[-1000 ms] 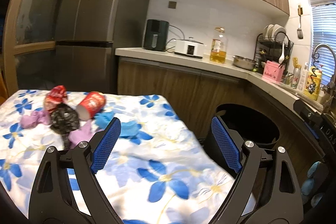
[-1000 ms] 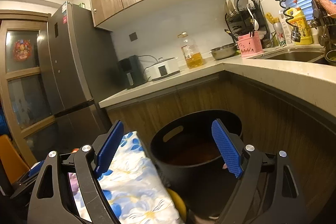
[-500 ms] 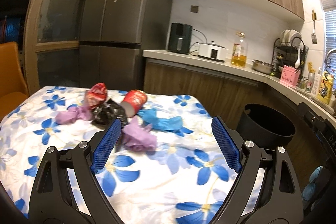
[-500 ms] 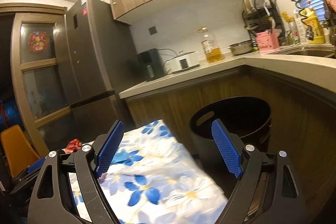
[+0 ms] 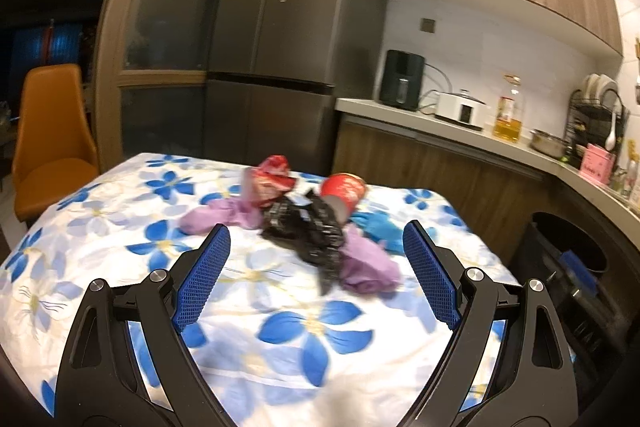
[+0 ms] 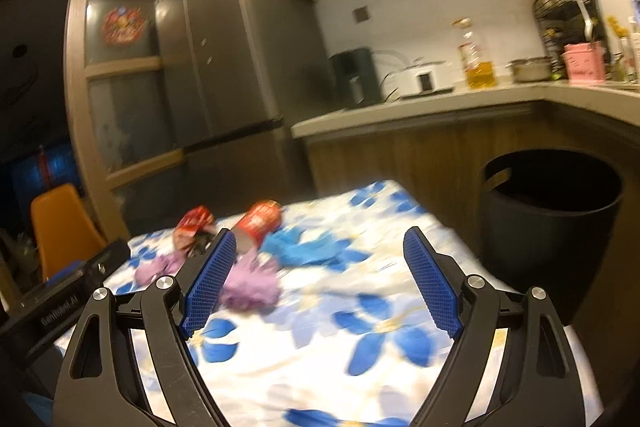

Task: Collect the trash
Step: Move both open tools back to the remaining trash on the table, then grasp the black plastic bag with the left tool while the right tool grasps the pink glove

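Note:
A pile of trash lies on the flowered tablecloth: a crumpled black bag, a purple glove, a second purple piece, a blue glove, a red cup on its side and a red wrapper. My left gripper is open and empty, just short of the pile. My right gripper is open and empty over the cloth, with the purple glove, blue glove and red cup ahead to its left. The black bin stands right of the table.
The bin also shows in the left wrist view, low at the right. A wooden counter with appliances runs behind the table. A grey fridge stands at the back. An orange chair is at the left.
Both grippers have swung left from the bin toward the table and closer to the trash pile. Both have stayed open and empty.

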Demonstrator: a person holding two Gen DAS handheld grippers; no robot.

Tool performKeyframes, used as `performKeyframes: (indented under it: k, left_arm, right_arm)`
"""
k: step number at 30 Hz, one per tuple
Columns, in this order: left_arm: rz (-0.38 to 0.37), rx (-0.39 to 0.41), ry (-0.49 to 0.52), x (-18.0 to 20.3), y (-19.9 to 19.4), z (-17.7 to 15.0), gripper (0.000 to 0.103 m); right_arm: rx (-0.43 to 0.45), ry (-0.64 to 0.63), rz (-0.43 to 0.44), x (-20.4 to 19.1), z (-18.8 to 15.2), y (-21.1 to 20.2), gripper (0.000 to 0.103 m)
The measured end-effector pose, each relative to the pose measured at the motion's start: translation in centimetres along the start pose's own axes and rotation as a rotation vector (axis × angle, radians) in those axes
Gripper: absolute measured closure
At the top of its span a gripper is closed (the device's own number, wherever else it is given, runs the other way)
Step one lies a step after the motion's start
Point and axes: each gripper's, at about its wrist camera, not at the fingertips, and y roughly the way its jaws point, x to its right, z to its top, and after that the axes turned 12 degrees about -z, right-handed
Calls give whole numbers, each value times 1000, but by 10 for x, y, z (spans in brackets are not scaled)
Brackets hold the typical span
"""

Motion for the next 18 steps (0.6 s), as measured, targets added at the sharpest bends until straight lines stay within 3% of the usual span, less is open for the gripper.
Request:
performKeyframes:
  k: [7,18]
  left_arm:
    - [55,12,-27,-30,6,5,17]
    - [78,16,-46,-54,28,12,17]
  right_arm:
    - [-35,-87,42,-49,-14,31,22]
    - [-135,-135,19,-75,-36,76,30]
